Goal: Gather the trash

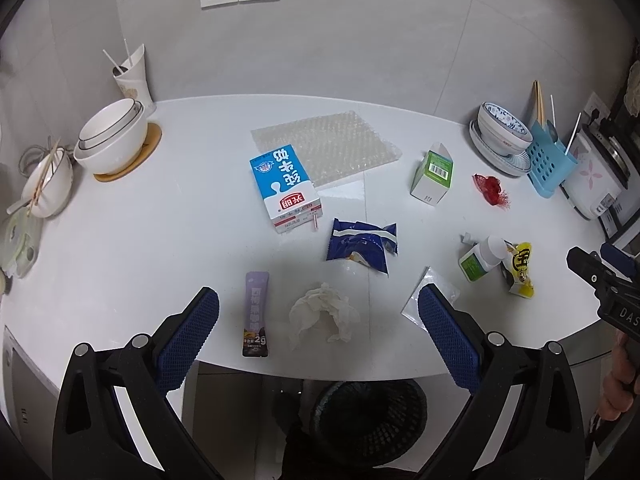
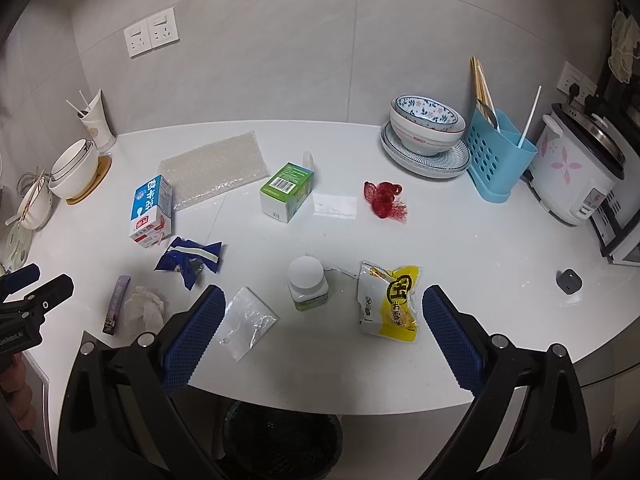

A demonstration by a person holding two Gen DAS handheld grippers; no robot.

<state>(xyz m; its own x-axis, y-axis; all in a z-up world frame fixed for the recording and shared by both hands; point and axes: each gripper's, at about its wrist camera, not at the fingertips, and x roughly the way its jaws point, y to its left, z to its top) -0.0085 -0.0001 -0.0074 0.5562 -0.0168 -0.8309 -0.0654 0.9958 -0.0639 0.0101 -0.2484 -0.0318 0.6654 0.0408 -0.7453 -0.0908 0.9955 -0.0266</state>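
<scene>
- The left gripper [image 1: 319,306] hangs over the near edge of the white round table [image 1: 160,216], blue-padded jaws spread wide, gripping nothing.
- Between the jaws lies a crumpled white tissue [image 1: 324,316]; just at its nine o'clock, a purple sachet stick [image 1: 256,314].
- At twelve o'clock from the tissue, a torn dark-blue wrapper [image 1: 362,246], and farther on a blue-and-white milk carton [image 1: 285,188] on its side.
- Below the table edge sits a black mesh waste bin [image 1: 368,420].
- At three o'clock, the right gripper [image 1: 600,276] enters the frame.
</scene>
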